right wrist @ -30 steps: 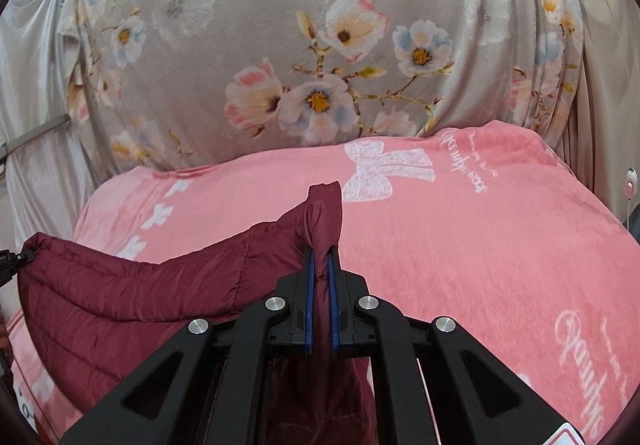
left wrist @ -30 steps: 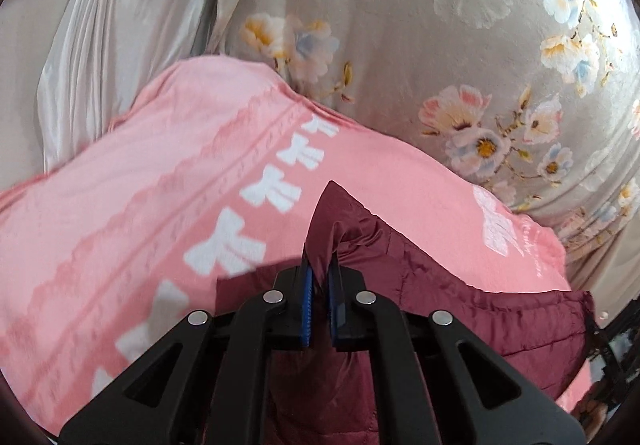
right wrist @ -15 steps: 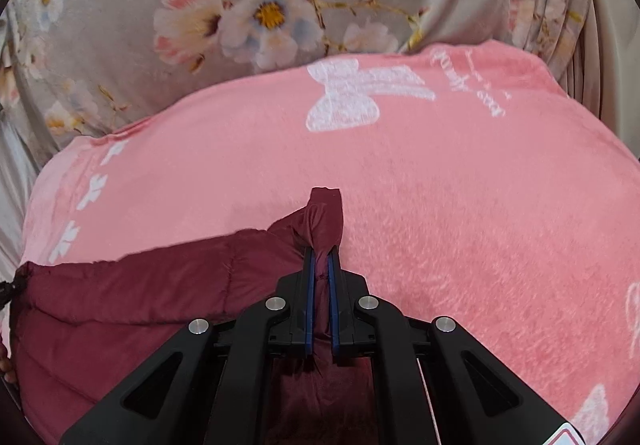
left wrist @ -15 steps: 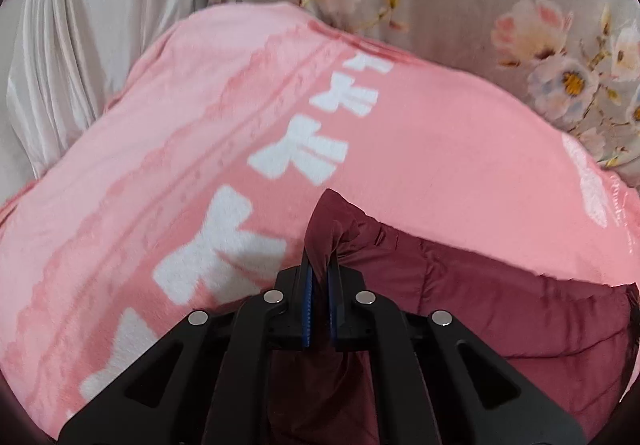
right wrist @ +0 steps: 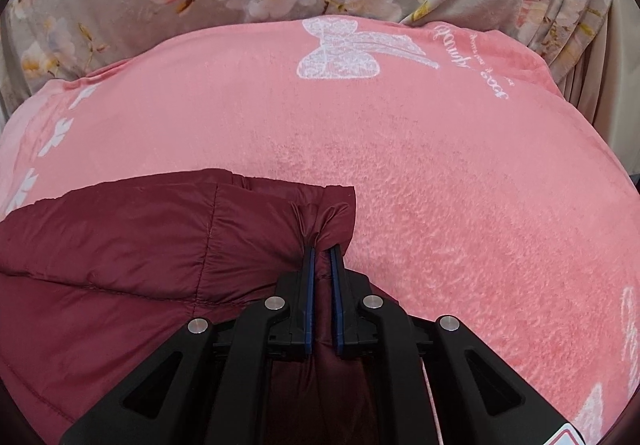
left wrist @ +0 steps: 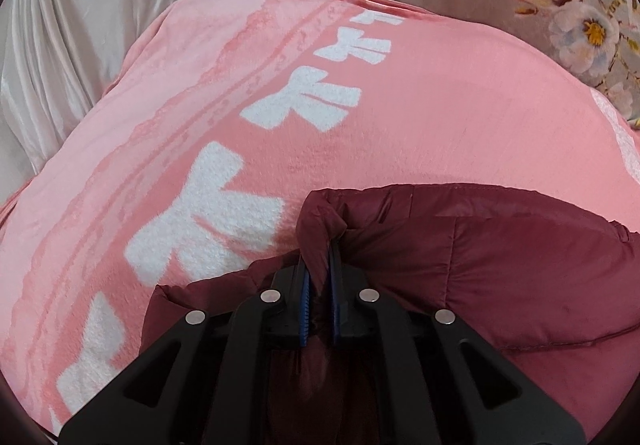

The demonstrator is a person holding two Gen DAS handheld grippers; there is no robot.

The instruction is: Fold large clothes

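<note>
Surface: pink blanket with white bows, floral grey fabric behind it.
Garment: I see a maroon quilted jacket lying folded on the blanket, near edge.
Left gripper: my jaws have just eased apart slightly, jacket's corner pinched between them.
Right gripper: jaws just loosening too, narrow gap, the other corner's fabric between them.

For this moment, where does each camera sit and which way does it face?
Left wrist: on the left gripper, looking forward and down along its fingers at a corner of the maroon jacket on the pink blanket.
Right wrist: on the right gripper, angled down at the jacket's other corner.
Shared: jacket, blanket, floral cloth. Only grippers show, no hands.
</note>
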